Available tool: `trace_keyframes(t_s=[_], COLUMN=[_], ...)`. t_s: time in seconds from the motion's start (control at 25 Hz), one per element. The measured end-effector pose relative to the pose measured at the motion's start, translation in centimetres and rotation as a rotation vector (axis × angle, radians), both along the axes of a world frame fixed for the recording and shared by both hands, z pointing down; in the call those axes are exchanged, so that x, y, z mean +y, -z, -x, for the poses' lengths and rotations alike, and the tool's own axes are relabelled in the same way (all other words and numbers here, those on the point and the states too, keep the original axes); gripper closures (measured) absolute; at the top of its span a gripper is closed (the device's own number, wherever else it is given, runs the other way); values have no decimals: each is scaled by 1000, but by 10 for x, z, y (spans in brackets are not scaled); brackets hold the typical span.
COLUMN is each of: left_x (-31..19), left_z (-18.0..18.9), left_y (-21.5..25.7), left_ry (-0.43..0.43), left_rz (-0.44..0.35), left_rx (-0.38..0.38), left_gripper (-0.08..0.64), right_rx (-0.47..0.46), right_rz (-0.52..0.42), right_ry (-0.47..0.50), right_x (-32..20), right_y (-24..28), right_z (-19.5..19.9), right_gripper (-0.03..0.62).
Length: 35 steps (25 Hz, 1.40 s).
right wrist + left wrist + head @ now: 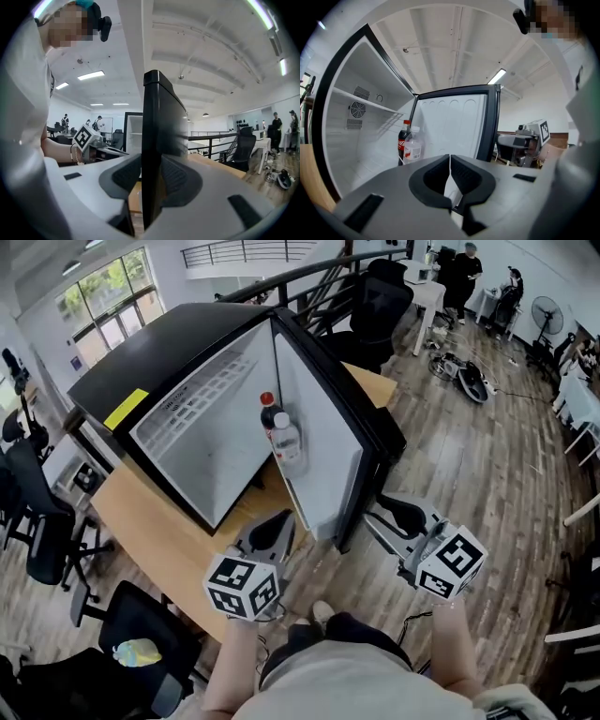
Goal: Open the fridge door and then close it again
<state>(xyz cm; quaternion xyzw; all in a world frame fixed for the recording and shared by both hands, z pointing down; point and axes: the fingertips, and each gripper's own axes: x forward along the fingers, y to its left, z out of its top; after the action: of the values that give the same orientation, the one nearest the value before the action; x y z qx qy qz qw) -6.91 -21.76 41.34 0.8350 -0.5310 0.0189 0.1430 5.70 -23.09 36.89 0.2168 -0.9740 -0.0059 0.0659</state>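
Note:
A black mini fridge (141,381) stands on a wooden table (159,540) with its door (323,427) swung wide open, white inside facing left. On the door shelf stand a cola bottle (269,413) and a clear bottle (286,442); the left gripper view also shows the cola bottle (404,140). My right gripper (398,517) is at the door's free edge. In the right gripper view the black door edge (159,117) stands between the pads of the right gripper (151,173), which press on it. My left gripper (277,526) hangs in front of the open door, shut and empty (450,164).
Office chairs stand at the left (42,512) and behind the fridge (375,306). A black railing (281,282) runs along the back. A person (461,277) stands by a white table at the far right, near a floor fan (544,315). Wooden floor lies to the right.

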Motion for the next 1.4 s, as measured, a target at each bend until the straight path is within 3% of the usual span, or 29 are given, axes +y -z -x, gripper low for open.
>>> trace_keyframes(t_s=[0.28, 0.56, 0.88, 1.0, 1.4], left_x=[20, 41, 63, 67, 65], left_z=[31, 79, 132, 148, 185], left_y=[-6, 1, 10, 11, 16], left_ry=[70, 173, 268, 301, 386], left_rz=[12, 1, -17, -18, -18], left_rx=[-3, -14, -42, -43, -63], left_gripper=[549, 549, 549, 549, 549], right_rx=[27, -27, -60, -64, -73], right_rz=[-32, -12, -11, -17, -16], right_ry=[149, 269, 335, 358, 446], right_x=[24, 41, 53, 54, 53], right_y=[0, 3, 3, 3, 4], right_z=[46, 97, 160, 181, 241], right_gripper=[486, 515, 542, 592, 592])
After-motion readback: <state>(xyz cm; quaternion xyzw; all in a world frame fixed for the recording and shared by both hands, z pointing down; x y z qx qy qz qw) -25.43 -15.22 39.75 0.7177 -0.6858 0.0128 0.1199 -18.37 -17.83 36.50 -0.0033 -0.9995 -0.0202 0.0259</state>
